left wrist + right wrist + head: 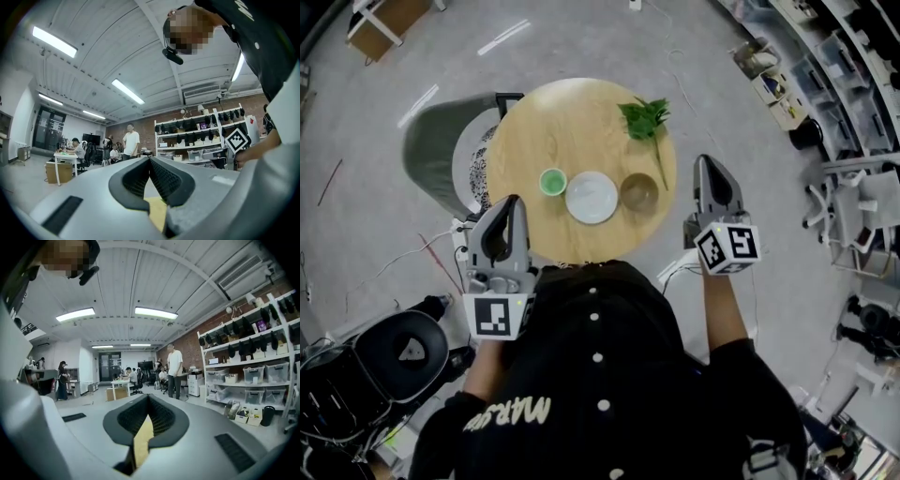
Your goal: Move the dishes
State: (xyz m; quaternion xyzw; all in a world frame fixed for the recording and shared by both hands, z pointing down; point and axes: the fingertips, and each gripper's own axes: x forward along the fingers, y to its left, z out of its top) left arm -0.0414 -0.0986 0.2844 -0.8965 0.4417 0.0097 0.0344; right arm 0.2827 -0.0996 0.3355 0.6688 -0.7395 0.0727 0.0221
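**Head view**
- Table [534, 131]: round, pale wood, seen from straight above.
- Dishes: I found three in a row on the near part of the table, with the cup [551, 181] left, the plate [592, 197] in the middle and the bowl [639, 192] right.
- Cup: small and green, just beside the plate's left rim. I could not tell whether they touched.
- Plate: white and bare.
- Bowl: brownish, just beside the plate's right rim.
- Sprig [645, 120]: green and leafy, on the far right part of the table. Its stem ran down past the bowl's right side.
- Chair [436, 155]: grey, against the table's left edge.
- Left gripper [512, 208]: I held it off the table's near left edge with its tips toward the cup, clear of every dish.
- Right gripper [705, 164]: I held it off the table's right edge, level with the bowl and clear of it.

**Left gripper view**
- Jaws: the tips were pressed together with nothing between them. A patch of pale wood colour showed in the slot below them.
- Beyond: I saw ceiling lights, shelves [197, 136] on a brick wall, a standing person [131, 143] and a seated person [75, 146] at a desk.

**Right gripper view**
- Jaws: the tips were pressed together and empty. The same pale wood colour showed through the slot.
- Beyond: I saw ceiling lights, shelving [248, 376] at the right, a standing person and others seated farther back.
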